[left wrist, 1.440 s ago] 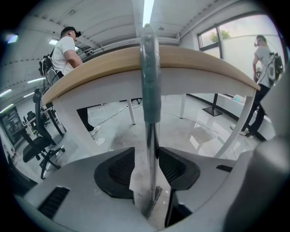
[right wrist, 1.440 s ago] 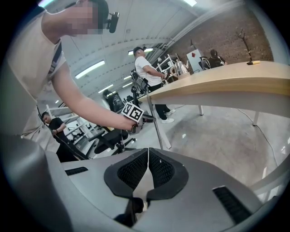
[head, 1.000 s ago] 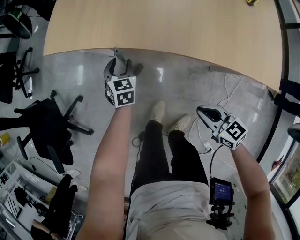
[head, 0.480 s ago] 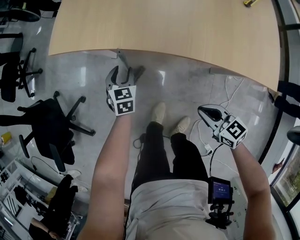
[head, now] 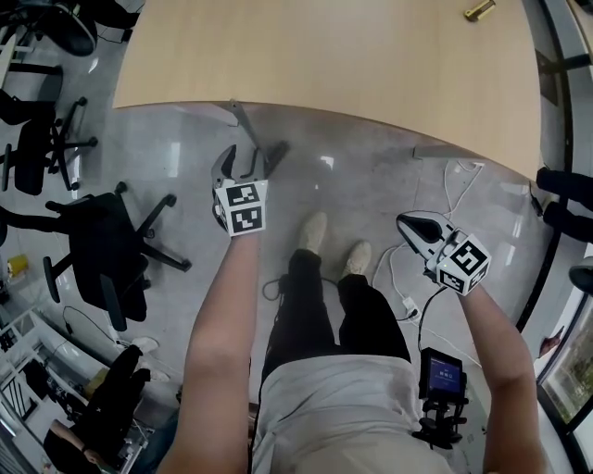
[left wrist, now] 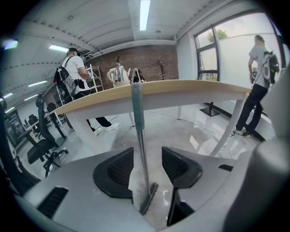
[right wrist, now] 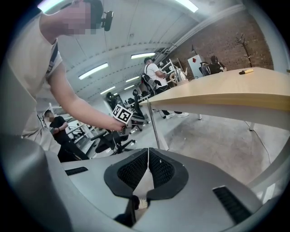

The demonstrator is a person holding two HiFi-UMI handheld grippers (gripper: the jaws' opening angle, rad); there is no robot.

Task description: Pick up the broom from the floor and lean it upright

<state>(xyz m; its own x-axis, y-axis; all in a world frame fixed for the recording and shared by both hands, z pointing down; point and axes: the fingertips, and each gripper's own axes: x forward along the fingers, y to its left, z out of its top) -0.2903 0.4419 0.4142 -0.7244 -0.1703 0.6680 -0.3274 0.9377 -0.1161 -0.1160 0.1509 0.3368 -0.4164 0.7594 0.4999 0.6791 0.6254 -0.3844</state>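
Observation:
The broom stands upright on the grey floor, its metal handle leaning against the edge of the wooden table, its bristle head on the floor. My left gripper is open just in front of it. In the left gripper view the handle rises through the gap of the left gripper without touching either pad. My right gripper hangs at the right, away from the broom. Seen in its own view, the right gripper is shut with nothing between its jaws.
Black office chairs stand to the left. White cables lie on the floor at the right. My shoes are just behind the broom. A small yellow item lies on the table. People stand beyond the table.
My left gripper has opened and drawn back a little from the table edge, leaving the broom leaning there. The right gripper has hardly moved.

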